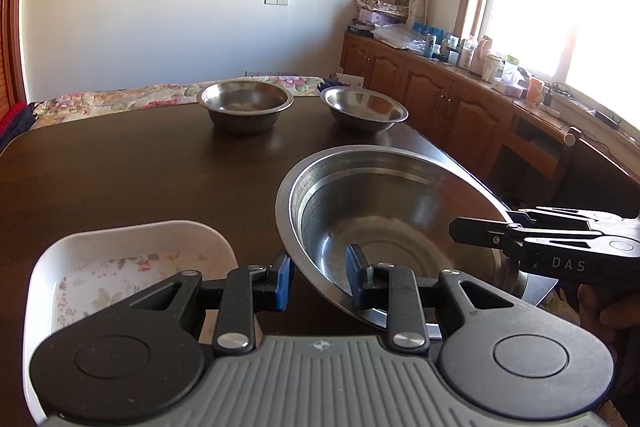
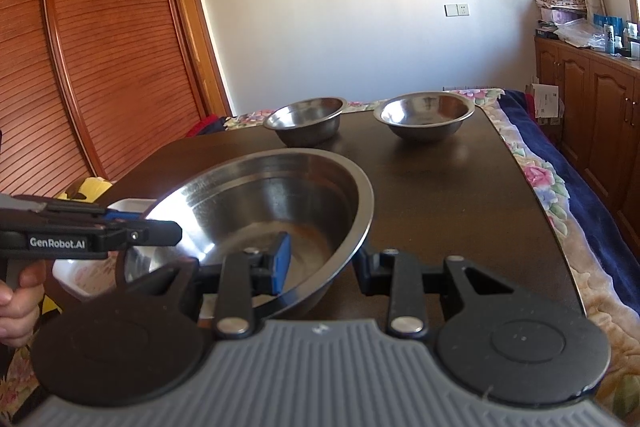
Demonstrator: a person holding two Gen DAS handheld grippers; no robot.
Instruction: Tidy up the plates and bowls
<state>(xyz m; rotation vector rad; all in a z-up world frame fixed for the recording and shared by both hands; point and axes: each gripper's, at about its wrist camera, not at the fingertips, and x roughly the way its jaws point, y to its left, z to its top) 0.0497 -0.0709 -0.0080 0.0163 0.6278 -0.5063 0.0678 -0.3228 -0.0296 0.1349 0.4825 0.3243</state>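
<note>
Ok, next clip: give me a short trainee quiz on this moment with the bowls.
1. How many small steel bowls stand at the far end of the table?
2. The rim of the large steel bowl is clamped by: A) one hand-held gripper, B) two, C) none.
3. True or false: the white dish lies inside the large steel bowl.

Key: 1. Two. 2. B, the left hand-held gripper and the right hand-held gripper. 3. False; the white dish lies outside it.

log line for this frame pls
left gripper: shut on large steel basin rim | right gripper: shut on opposite rim | two small steel bowls: far table edge
</note>
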